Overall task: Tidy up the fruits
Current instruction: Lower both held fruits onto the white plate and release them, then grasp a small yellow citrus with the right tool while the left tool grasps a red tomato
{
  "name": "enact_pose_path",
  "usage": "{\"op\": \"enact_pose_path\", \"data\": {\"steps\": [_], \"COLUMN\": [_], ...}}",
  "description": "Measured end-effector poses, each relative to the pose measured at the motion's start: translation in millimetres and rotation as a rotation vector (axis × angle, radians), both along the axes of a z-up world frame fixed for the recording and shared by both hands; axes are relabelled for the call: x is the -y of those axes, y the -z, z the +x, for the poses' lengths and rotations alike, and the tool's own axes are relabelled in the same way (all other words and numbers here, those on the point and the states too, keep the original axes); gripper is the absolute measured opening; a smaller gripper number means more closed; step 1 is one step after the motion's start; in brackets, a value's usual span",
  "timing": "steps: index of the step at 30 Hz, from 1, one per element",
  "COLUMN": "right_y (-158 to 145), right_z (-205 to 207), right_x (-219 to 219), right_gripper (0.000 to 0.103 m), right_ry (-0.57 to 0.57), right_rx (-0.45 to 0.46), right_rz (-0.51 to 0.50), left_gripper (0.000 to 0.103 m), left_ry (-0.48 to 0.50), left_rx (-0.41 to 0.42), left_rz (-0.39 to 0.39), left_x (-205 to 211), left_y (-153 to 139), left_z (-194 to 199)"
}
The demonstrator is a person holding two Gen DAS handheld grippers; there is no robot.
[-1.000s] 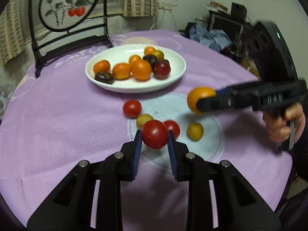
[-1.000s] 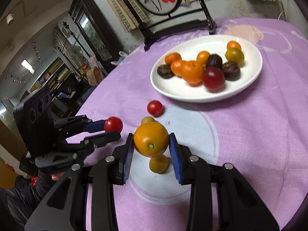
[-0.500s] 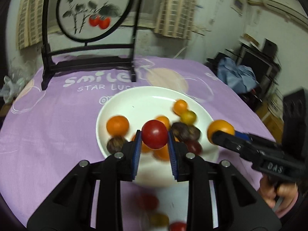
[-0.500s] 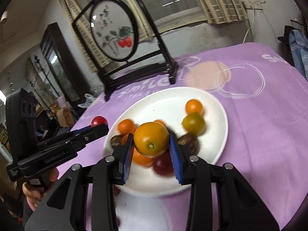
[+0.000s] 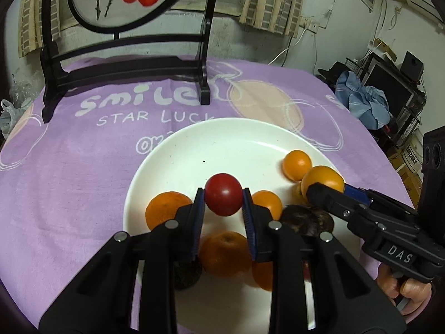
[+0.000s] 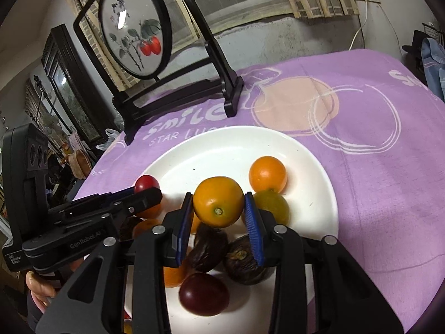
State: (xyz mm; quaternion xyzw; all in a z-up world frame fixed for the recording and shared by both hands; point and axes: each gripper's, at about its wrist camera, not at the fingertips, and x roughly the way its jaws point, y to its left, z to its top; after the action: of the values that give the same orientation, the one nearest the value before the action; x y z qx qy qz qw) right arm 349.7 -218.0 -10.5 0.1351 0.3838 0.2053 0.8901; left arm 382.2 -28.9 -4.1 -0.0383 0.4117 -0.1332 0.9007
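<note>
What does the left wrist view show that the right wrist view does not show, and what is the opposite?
Only the left wrist view shows the blue cloth heap in full, dark shelving beside it, and the right hand on its handle. Only the right wrist view shows the dark red fruit near the plate's front edge, the yellow-green fruit and the window above. Both show the white plate, the left gripper shut on the red tomato, the right gripper shut on the orange fruit, and the purple cloth.
</note>
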Motion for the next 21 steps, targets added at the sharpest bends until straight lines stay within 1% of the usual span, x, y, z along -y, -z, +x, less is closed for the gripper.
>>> {"op": "enact_pose_path", "data": {"steps": [1, 2, 3, 4, 5, 6, 7, 8, 9, 11, 14, 18, 21], "right_y": [-2.3, -6.5, -10.5, -16.0, -20.0, -24.6, -29.4, -32.3, -34.3, -32.8, -25.9, -12.8, -1.8], "right_z": [-1.4, -4.5, -8.1, -13.9, -18.3, -25.2, -34.5, -42.2, -52.5, -71.0, -94.3, -138.8, -164.0], "right_x": [0.9, 3.0, 4.9, 7.3, 9.2, 10.3, 10.5, 10.0, 8.8, 3.6, -8.8, -29.7, -41.1], "right_gripper": [0.041, 0.043, 0.045, 0.045, 0.045, 0.045, 0.045, 0.047, 0.048, 0.051, 0.051, 0.051, 0.051], "right_ry": [0.006, 0.014, 0.013, 0.01, 0.007, 0.003, -0.009, -0.02, -0.037, -0.087, -0.181, -0.337, -0.41], "right_rx": [-0.003, -0.005, -0.004, 0.006, 0.016, 0.029, 0.04, 0.046, 0.051, 0.045, 0.015, 0.005, 0.007], "right_rz": [-0.004, -0.005, 0.002, 0.013, 0.019, 0.023, 0.023, 0.022, 0.02, 0.012, -0.027, -0.116, -0.193], "left_gripper": [0.028, 0.035, 0.046, 0.052, 0.067, 0.078, 0.08, 0.083, 0.088, 0.092, 0.093, 0.095, 0.097], "left_ry": [-0.003, -0.01, -0.013, -0.016, -0.03, -0.048, -0.059, -0.062, -0.061, -0.075, -0.093, -0.103, -0.127], "left_rx": [-0.008, -0.011, -0.006, 0.004, 0.016, 0.03, 0.044, 0.059, 0.07, 0.086, 0.092, 0.084, 0.096], "left_rz": [-0.002, -0.001, 0.0, -0.001, 0.004, 0.005, 0.001, -0.004, -0.004, 0.007, 0.023, 0.028, 0.048], "left_x": [-0.5, -1.0, -1.9, -2.8, -3.9, -5.9, -8.6, -11.4, -13.7, -18.6, -27.4, -40.5, -49.5], "left_y": [1.4, 2.1, 0.8, -2.4, -7.0, -12.8, -18.8, -25.1, -29.8, -36.1, -39.5, -32.0, -23.4], "left_z": [1.8, 2.3, 0.7, -2.1, -5.9, -10.9, -16.1, -23.4, -30.5, -44.1, -68.6, -103.3, -131.2]}}
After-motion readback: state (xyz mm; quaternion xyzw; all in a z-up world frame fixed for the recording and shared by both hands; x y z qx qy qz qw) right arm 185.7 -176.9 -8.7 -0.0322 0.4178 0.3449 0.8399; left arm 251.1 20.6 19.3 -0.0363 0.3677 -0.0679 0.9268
